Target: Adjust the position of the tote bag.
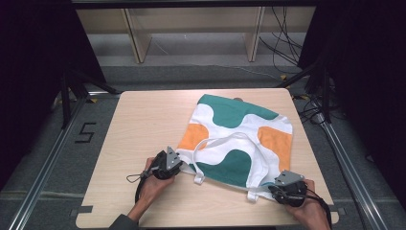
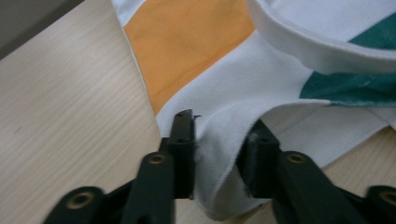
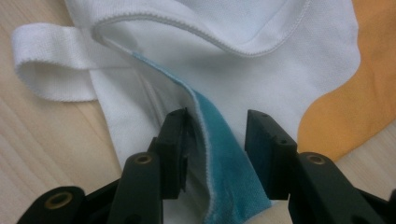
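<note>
At the table's (image 1: 143, 124) near edge, the tote bag (image 1: 237, 139) lies flat toward 3 o'clock. The left gripper (image 2: 219, 149) pinches its white corner; the right gripper (image 3: 215, 154) straddles the teal hem, jaws slack. Lift now and that side probably slips, twisting the bag.

A light wooden table (image 1: 139, 139) is being framed on both sides by aluminium rails (image 1: 45, 167). Pale wooden shelf uprights (image 1: 136, 36) are being shown beyond its far edge, black cables (image 1: 282, 38) are being trailed across the grey floor (image 1: 201, 74), and a "5" mark (image 1: 85, 132) is being displayed at the left.
</note>
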`<action>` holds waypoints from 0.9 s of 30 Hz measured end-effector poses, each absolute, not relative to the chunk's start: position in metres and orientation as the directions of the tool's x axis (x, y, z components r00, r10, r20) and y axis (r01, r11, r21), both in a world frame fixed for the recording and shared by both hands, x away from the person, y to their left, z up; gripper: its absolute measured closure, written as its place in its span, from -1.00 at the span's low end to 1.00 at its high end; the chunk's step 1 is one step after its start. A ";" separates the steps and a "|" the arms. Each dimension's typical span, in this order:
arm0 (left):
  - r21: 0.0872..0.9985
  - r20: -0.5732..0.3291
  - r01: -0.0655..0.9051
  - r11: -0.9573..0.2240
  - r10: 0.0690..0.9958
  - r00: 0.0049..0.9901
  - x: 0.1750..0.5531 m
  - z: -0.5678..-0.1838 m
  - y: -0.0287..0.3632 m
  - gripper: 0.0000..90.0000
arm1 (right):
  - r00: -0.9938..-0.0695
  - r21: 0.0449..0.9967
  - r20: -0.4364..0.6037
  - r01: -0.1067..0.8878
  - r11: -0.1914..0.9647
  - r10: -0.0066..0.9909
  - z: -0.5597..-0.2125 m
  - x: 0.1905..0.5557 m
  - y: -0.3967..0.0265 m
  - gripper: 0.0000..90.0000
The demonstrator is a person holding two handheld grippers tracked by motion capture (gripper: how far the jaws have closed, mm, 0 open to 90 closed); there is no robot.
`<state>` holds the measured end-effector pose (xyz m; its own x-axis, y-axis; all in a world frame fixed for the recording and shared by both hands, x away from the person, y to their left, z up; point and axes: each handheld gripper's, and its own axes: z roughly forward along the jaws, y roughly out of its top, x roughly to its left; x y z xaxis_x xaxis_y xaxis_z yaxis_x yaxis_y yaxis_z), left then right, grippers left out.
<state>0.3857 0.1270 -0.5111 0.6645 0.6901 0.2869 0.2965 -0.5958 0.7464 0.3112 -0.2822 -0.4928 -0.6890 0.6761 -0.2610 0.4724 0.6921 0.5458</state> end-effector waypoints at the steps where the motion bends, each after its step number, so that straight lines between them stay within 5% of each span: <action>1: 0.760 0.265 0.295 -0.579 0.691 0.672 0.383 -0.509 0.129 0.80 | -0.695 0.523 -0.287 0.463 0.716 0.659 -0.492 0.310 -0.281 0.49; 4: 0.767 0.251 0.288 -0.573 0.682 0.686 0.370 -0.502 0.135 0.88 | -0.708 0.490 -0.308 0.455 0.743 0.636 -0.492 0.309 -0.280 0.70; 7: 0.767 0.261 0.267 -0.584 0.664 0.701 0.352 -0.494 0.139 0.89 | -0.700 0.511 -0.314 0.444 0.736 0.641 -0.492 0.311 -0.280 0.71; 11: 0.760 0.258 0.262 -0.594 0.646 0.718 0.320 -0.490 0.146 0.85 | -0.680 0.524 -0.317 0.455 0.720 0.661 -0.494 0.316 -0.287 0.47; 15: 0.739 0.265 0.303 -0.601 0.673 0.691 0.315 -0.494 0.144 0.58 | -0.679 0.530 -0.295 0.469 0.707 0.672 -0.495 0.320 -0.289 0.62; 19: 0.727 0.292 0.324 -0.606 0.699 0.653 0.331 -0.504 0.131 0.06 | -0.682 0.529 -0.323 0.445 0.723 0.656 -0.493 0.323 -0.290 0.75; 27: 0.681 0.296 0.380 -0.626 0.710 0.639 0.342 -0.512 0.127 -0.20 | -0.640 0.540 -0.317 0.485 0.688 0.700 -0.496 0.326 -0.296 0.51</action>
